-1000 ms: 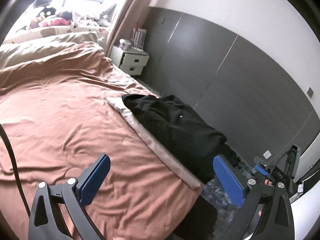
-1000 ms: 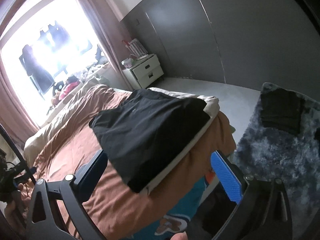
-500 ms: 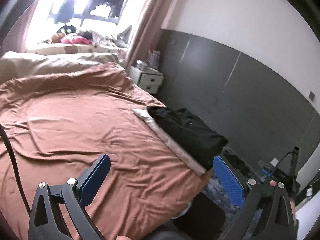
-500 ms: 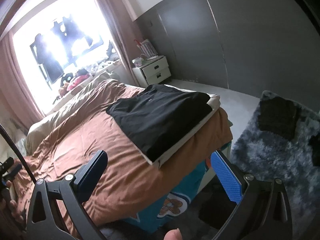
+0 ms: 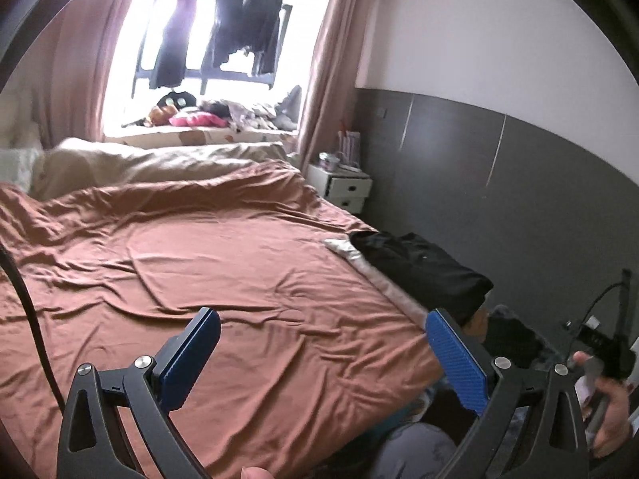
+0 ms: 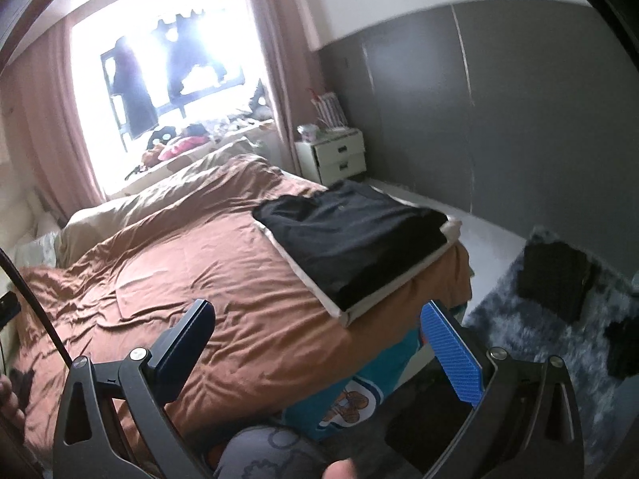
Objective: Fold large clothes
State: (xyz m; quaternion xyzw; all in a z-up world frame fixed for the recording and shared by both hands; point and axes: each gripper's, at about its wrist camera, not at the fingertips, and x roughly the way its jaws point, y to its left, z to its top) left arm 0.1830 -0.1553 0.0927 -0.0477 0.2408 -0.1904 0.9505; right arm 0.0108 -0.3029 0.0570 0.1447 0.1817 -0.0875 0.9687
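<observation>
Left claw [image 5: 323, 353]: jaws spread wide, nothing between the blue pads, held above the near part of the bed [image 5: 223, 263]. Right claw [image 6: 319, 349]: jaws likewise wide apart and empty, held over the near edge of the bed.

Task item: a black garment [image 6: 351, 235], folded into a flat rectangular stack, lies on a pale folded layer [image 6: 307, 279] at the bed's right-hand near corner. In the left wrist view the same black garment [image 5: 419, 267] sits at the right edge of the bed, well apart from both claws. Neither claw touches it.

Bed surface: covered by a rust-brown sheet [image 6: 223, 291], creased throughout. A cream duvet [image 5: 159, 163] lies bunched across the head end.

Surroundings: a white bedside cabinet [image 6: 333, 155] with two drawers stands against the grey wall panel just beyond the bed. A grey shaggy rug [image 6: 559, 339] lies on the floor to the right, with a dark folded item [image 6: 555, 279] on it. Dark clothes [image 5: 243, 28] hang in the bright window between pink curtains [image 5: 331, 60]. A hand [image 5: 607, 403] gripping a black handle shows at the lower right of the left wrist view.
</observation>
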